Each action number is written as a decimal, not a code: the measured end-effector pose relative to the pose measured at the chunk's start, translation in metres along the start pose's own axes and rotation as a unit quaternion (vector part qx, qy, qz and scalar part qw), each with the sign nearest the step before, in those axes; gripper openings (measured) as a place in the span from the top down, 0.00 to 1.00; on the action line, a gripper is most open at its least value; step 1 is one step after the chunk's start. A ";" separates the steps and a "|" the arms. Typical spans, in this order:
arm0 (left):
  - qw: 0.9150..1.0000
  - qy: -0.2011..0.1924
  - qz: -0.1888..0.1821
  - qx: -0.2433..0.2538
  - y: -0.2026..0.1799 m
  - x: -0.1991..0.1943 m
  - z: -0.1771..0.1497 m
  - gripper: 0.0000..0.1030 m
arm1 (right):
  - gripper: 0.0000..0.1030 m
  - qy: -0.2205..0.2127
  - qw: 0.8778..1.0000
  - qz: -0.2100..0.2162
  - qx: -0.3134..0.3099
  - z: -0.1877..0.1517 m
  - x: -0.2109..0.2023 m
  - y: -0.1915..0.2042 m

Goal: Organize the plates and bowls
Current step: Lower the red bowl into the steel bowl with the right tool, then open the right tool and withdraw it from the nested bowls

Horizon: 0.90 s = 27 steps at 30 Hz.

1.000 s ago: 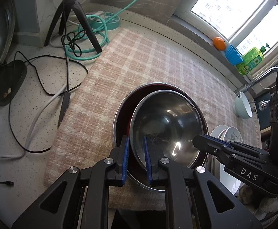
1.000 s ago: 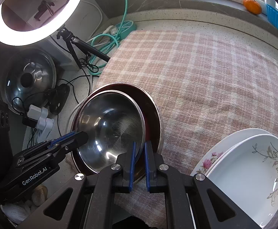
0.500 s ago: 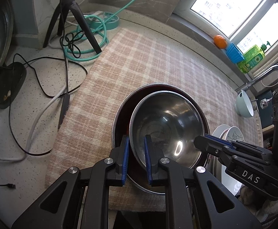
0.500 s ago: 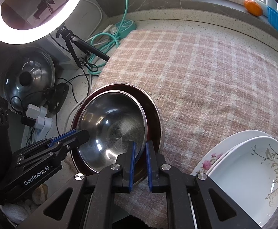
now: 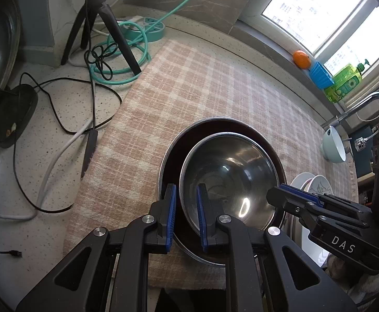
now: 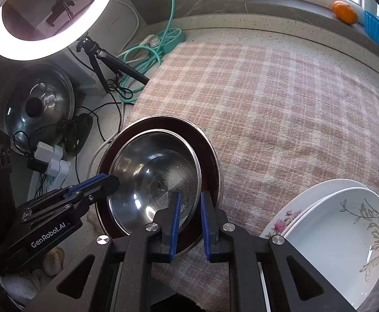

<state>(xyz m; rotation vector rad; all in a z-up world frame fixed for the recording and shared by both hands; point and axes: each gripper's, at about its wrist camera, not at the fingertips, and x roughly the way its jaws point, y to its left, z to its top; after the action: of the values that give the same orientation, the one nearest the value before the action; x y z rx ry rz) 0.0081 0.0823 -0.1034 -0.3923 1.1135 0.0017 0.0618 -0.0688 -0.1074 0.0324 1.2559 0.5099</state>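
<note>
- Surface: speckled stone counter (image 5: 49, 236), most of it covered by a pink-and-cream checked cloth (image 5: 215, 85). A window sill runs along the far edge, with an orange (image 5: 301, 59) and a blue basket (image 5: 320, 75) on it.
- Clutter at the left end: ring light (image 6: 43, 15) on a small black tripod (image 5: 98, 23), teal cable (image 5: 127, 59) coiled by a power strip, and a glass pot lid (image 6: 37, 106) leaning against the wall.
- Steel bowl (image 5: 228, 179) sits nested, mouth up, inside a larger dark-lined bowl (image 5: 173, 156) on the cloth's near edge. It is round, so no long axis, and it sits off-centre toward the near-right side of the outer bowl.
- Left gripper (image 5: 185, 202): jaws narrow and straddling the steel bowl's near-left rim, with small gaps showing at the pads — grip not confirmed.
- Right gripper (image 6: 190, 208): jaws have just been opening; they straddle the opposite rim, with clear gaps on both sides.
- Two stacked white floral plates (image 6: 340, 234) lie on the cloth just right of the bowls — apart from them.
</note>
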 end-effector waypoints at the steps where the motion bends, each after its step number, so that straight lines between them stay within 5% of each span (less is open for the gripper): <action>1: 1.000 -0.001 -0.001 -0.002 0.001 0.000 0.000 0.87 | 0.86 -0.002 1.000 0.000 0.000 0.000 -0.001 0.000; 27: 0.998 -0.037 -0.045 0.011 -0.011 -0.030 0.015 0.87 | 0.79 -0.095 0.993 -0.010 0.064 -0.006 -0.053 -0.020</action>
<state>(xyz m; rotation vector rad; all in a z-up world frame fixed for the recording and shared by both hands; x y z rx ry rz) 0.0104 0.0828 -0.0685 -0.4191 1.0202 -0.0757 0.0518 -0.1083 -0.0679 0.1732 1.0999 0.3992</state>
